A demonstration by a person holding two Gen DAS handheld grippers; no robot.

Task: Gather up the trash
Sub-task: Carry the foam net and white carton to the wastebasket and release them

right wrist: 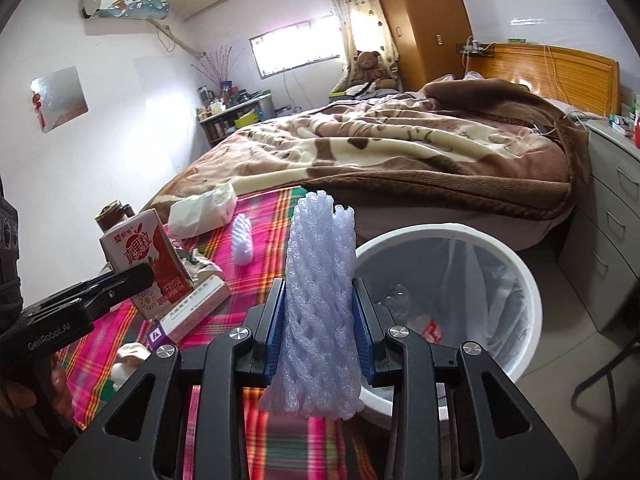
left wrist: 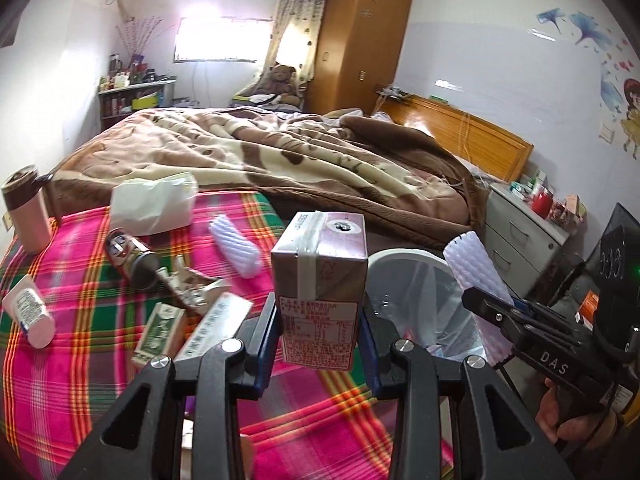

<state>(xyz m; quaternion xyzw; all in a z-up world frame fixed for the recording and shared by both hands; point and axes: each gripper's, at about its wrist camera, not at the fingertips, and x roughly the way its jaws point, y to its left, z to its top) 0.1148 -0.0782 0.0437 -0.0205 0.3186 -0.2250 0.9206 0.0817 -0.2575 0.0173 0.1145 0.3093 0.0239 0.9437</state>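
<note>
I've got the left gripper (left wrist: 320, 364) clamped on the drink carton (left wrist: 319, 288), stiff, squeezed across its flat sides. My right gripper (right wrist: 319, 332) pinches the foam fruit net (right wrist: 318, 308) mid-length: featherlight, squashy. Both hang near the lined trash bin (right wrist: 516, 256).

Bedsheet (left wrist: 80, 360): plaid, hot pink w/ green, yellow-orange stripes. Blanket (left wrist: 280, 152): brown + cream, dark blotches. Drink carton (left wrist: 320, 280): pale pink, red print; red-and-white front in right view. Foam net (right wrist: 320, 300): pale lavender-white, woven mesh. Bin (right wrist: 520, 280): white, clear liner. Wardrobe (left wrist: 360, 40) + headboard (left wrist: 472, 136): orange wood. Gripper pads (right wrist: 276, 328): blue on black.
</note>
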